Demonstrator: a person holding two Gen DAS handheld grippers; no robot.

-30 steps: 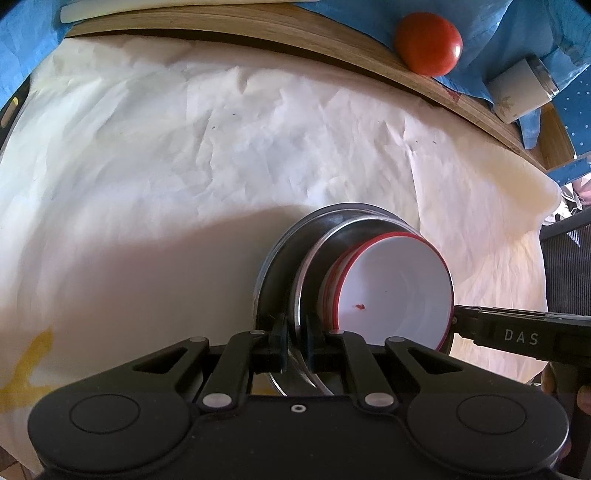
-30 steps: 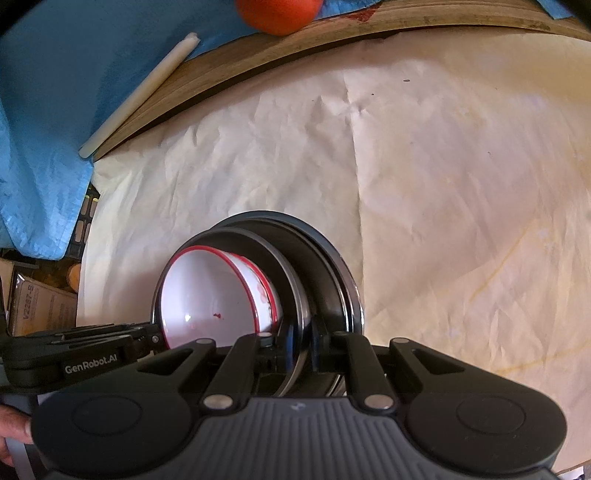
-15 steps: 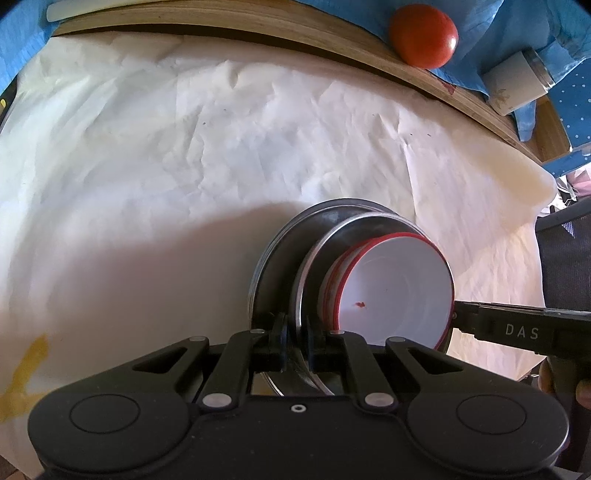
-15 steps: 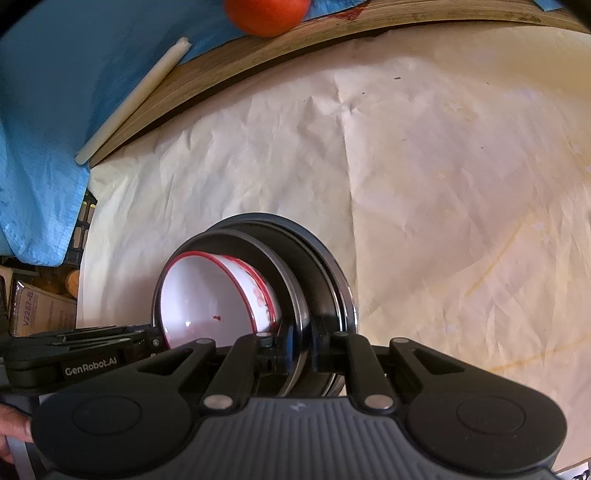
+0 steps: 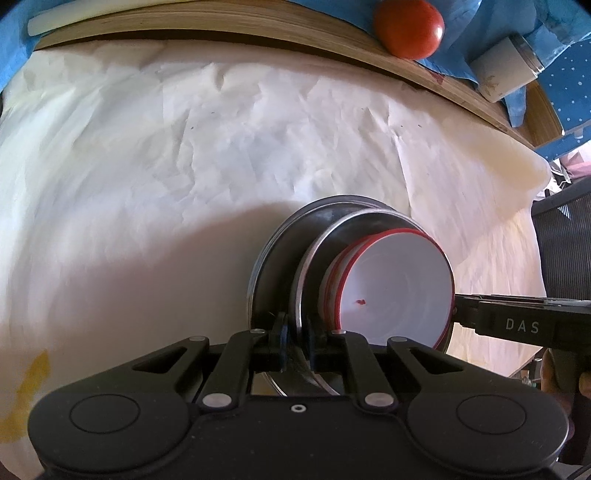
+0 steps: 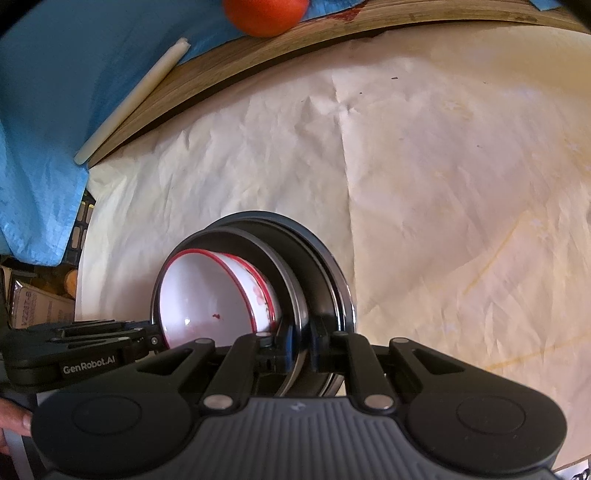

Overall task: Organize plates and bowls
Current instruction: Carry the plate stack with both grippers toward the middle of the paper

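Currently you have the stack gathered and pinched from both sides; I read this step as setting down or squaring up the finished pile.

Left side: your left tool (image 5: pixel 296 332) straddles the near rim of the inner steel plate (image 5: pixel 317 258). Its jaws are opening by a hair, with the rim between them and the pads apparently on the metal. The outer steel plate (image 5: pixel 273 266) sits just outside the left finger, nested under the inner one.

Centre: the red-rimmed white bowl (image 5: pixel 395 288) lies inside the inner plate. A second red rim beneath it suggests two bowls nested. There is a small red speck on the bowl's floor. The whole stack is over the paper-covered surface (image 5: pixel 184 166), toward its near right part. You cannot tell from either wrist view whether the bottom plate rests on the paper or hangs just clear of it.

Right side: your right tool (image 6: pixel 302 347) is clamped on the opposite rim of the same inner plate, jaws nearly together.

Background: a tomato (image 5: pixel 408 27) lies on the blue cloth beyond the surface's far edge, well apart.

Next move, as a judgement: confirm that the stack is seated flat. Then release the left side fully before the right, so the plates do not tip. Draw each tool back along the rim line without dragging the bowls.
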